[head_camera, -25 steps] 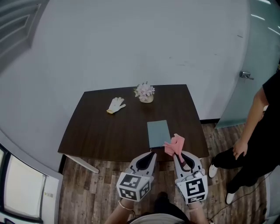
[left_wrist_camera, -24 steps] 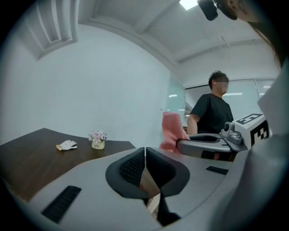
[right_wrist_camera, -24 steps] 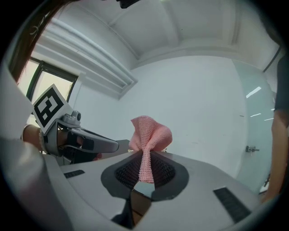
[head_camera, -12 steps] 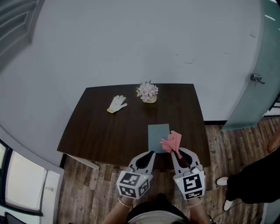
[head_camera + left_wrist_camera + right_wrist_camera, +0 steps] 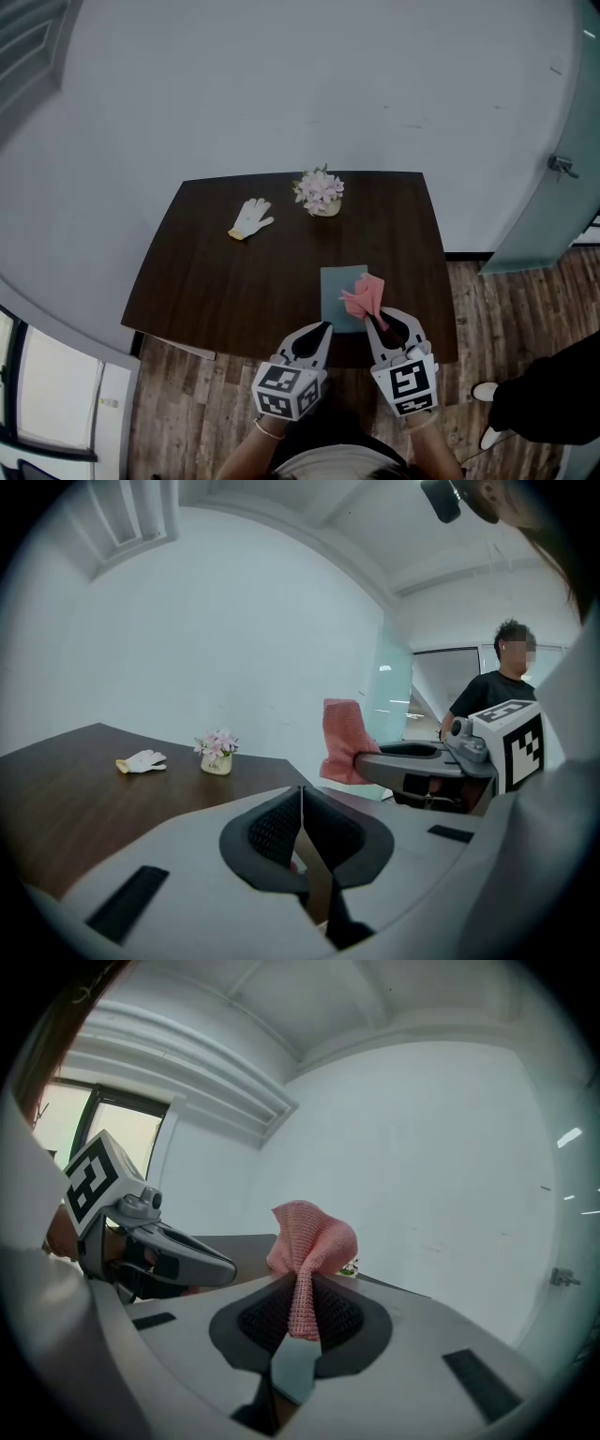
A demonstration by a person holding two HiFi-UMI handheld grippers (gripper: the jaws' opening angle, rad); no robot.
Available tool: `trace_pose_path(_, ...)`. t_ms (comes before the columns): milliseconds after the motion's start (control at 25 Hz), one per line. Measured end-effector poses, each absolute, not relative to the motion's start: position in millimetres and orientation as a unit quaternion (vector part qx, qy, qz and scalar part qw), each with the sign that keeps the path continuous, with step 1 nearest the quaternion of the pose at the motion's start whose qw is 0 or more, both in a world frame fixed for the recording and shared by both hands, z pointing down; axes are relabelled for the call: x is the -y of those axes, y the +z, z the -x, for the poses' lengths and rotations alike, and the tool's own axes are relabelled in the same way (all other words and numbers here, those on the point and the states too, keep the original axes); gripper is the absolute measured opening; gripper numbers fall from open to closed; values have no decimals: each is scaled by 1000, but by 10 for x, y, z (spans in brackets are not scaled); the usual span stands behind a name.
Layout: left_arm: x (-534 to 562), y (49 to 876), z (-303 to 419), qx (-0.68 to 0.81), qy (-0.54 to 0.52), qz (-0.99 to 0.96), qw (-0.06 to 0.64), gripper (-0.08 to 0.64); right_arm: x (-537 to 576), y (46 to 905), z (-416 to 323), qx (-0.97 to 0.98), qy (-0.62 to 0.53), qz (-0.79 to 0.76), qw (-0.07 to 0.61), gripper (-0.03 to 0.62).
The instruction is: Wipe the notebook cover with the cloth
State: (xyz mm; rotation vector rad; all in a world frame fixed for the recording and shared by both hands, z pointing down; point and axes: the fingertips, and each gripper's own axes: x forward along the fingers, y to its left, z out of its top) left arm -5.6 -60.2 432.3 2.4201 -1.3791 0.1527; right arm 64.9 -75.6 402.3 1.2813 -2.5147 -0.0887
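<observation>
A grey-green notebook (image 5: 339,286) lies flat near the front right of the dark wooden table (image 5: 216,272). The pink cloth (image 5: 363,296) (image 5: 312,1241) (image 5: 342,738) is pinched in my right gripper (image 5: 377,323) (image 5: 300,1302), which is shut on it just above the notebook's near right part. The cloth bunches up above the jaws. My left gripper (image 5: 319,330) (image 5: 300,803) is shut with nothing in it, held at the table's front edge just left of the notebook.
A small pot of pink flowers (image 5: 320,192) (image 5: 217,752) stands at the back of the table and a white glove (image 5: 248,218) (image 5: 141,760) lies to its left. A person (image 5: 548,398) in black stands on the wooden floor at the right.
The right gripper has carried the cloth a little forward over the notebook. The person at the right has stepped away toward the frame's lower right corner.
</observation>
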Motion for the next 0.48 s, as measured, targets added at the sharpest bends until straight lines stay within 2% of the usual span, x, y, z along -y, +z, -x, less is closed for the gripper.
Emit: trace_pose_path(480, 1242, 4683, 327, 449, 80, -865, 209, 25, 1453, 4398, -218, 876, -32, -431, 213, 47)
